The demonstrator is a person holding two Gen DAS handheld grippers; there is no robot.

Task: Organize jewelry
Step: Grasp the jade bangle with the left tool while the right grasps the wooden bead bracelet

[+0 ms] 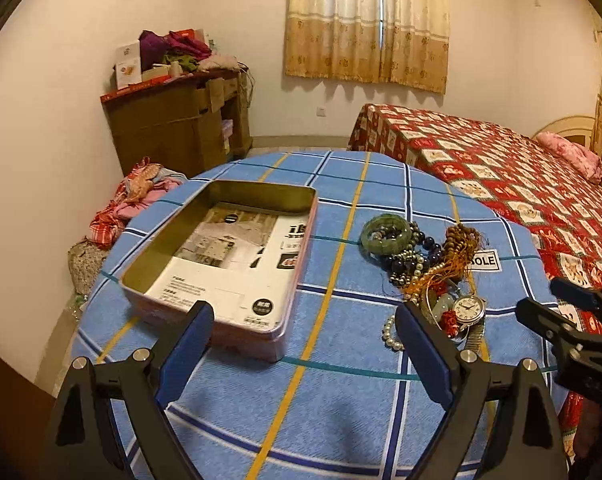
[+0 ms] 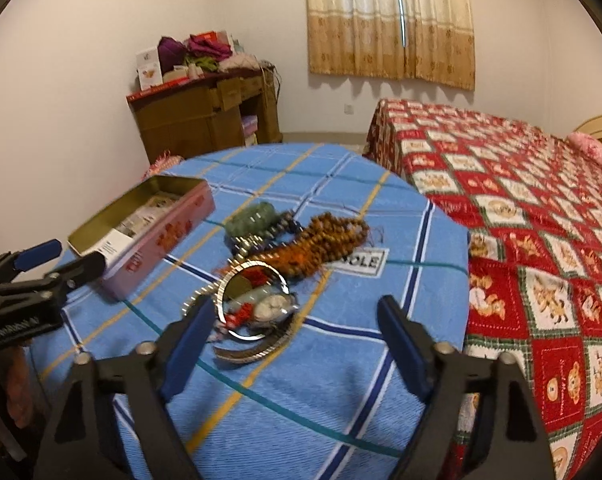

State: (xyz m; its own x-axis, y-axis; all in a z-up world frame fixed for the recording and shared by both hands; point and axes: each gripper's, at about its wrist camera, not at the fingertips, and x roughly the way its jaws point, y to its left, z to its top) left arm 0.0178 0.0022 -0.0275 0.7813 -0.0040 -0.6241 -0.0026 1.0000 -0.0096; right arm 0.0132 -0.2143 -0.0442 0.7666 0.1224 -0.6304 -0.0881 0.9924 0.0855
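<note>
- Left gripper (image 1: 305, 344) spread, empty, over blue checked cloth (image 1: 341, 400).
- Right gripper (image 2: 297, 336) spread, empty; silver bangle (image 2: 249, 300) at its 11 o'clock.
- Jewelry pile (image 1: 425, 268) tangled, beads slippery; wristwatch (image 1: 469, 308) probably fragile, take by band.
- Open tin (image 1: 221, 264) at pile's 9 o'clock.

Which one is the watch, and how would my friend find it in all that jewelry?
Start at the table with the blue checked cloth, then go right of the open tin to the jewelry pile. The watch lies at the pile's near end, closest to the open right gripper. It alone has a round white dial with hands; the rest are beads and bangles.
</note>
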